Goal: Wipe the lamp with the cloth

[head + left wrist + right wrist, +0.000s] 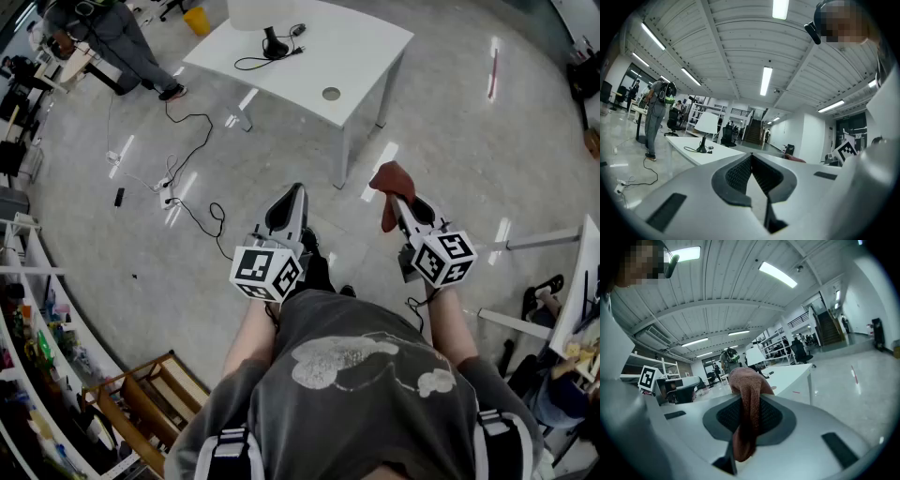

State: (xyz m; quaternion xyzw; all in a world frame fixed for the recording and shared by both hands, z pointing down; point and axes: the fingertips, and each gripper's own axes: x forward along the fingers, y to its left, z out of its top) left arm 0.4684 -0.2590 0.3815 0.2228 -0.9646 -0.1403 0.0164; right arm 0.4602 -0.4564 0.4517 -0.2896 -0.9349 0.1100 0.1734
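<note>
We see the lamp (272, 41) on the white worktop (361, 52), well apart from both tools. The head view cuts off its shade, while the left gripper view shows it whole. Our right tool (750, 401) pinches the reddish-brown cloth (748, 379), and our left tool (752, 158) is pressed together, empty.

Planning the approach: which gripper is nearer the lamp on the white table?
Left, slightly. The lamp lies ahead of the left gripper, a little to its left; the right gripper, shut on the cloth, is farther right. Both are well short of the table.
</note>
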